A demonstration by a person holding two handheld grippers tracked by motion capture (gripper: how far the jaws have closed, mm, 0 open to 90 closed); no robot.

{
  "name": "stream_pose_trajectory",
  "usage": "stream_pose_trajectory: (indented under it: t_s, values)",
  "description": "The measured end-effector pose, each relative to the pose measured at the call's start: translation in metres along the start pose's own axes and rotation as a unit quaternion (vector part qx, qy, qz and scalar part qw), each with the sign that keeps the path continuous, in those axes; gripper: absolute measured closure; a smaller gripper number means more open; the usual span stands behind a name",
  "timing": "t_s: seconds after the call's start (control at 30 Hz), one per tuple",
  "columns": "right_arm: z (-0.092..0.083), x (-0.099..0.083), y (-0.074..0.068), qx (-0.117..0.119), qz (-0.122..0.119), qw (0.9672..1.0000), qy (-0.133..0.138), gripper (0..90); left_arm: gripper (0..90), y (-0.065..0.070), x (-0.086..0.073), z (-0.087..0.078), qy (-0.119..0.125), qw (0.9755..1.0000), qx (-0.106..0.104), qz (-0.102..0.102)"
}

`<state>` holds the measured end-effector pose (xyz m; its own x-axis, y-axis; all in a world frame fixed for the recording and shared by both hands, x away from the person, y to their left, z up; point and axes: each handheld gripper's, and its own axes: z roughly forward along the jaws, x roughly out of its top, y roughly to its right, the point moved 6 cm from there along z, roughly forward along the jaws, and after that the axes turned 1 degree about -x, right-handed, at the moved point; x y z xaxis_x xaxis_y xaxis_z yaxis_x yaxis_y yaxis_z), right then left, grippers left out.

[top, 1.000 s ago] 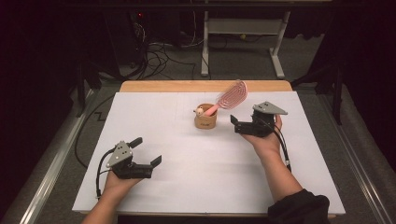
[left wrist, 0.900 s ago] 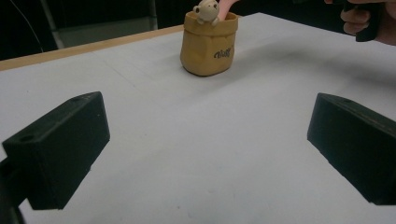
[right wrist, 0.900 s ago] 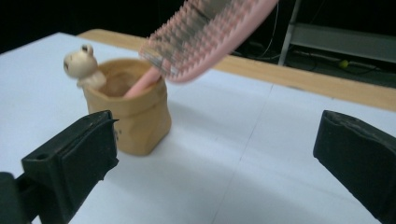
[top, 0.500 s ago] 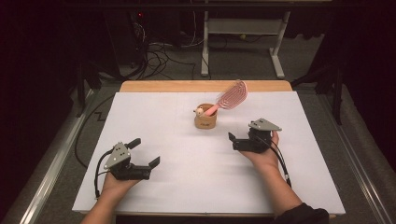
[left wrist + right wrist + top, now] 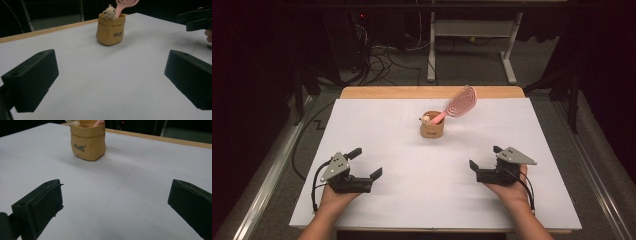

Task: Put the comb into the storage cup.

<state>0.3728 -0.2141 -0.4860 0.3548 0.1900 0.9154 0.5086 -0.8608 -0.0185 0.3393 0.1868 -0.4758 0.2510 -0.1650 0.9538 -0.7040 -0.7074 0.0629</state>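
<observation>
While two hand-held grippers [image 5: 366,163] [image 5: 483,158] gape empty, one pouch [image 5: 431,127], one hairbrush [image 5: 458,103].

White table [image 5: 412,200]; cables [image 5: 382,55] on floor [image 5: 472,70] behind.

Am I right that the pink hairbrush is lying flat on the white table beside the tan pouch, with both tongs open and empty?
Not quite: the pink hairbrush stands handle-down inside the tan pouch, leaning out over its rim, as the high view shows. The rest holds: the left tongs and right tongs are open and empty.
</observation>
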Motion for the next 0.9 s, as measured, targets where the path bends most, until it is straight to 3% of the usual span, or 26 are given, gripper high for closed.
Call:
stream_pose_trajectory:
  t_s: [0.4, 0.47, 0.6, 0.9]
  values:
    - [-0.056, -0.019, 0.010, -0.007, 0.013, 0.9990, 0.041, 0.5, 0.0, 0.004, -0.004, -0.006, -0.007, 1.0000, 0.005, -0.002]
    - [-0.057, -0.018, 0.011, -0.007, 0.016, 0.9988, 0.045, 0.5, 0.0, 0.003, -0.003, -0.007, -0.002, 0.9999, 0.007, -0.010]
    - [-0.055, -0.016, 0.010, -0.013, 0.007, 0.9986, 0.051, 0.5, 0.0, 0.005, -0.002, -0.007, -0.002, 1.0000, 0.004, -0.002]
    - [-0.055, -0.018, 0.019, -0.026, 0.026, 0.9979, 0.054, 0.5, 0.0, 0.004, -0.001, -0.009, 0.001, 1.0000, 0.006, -0.003]
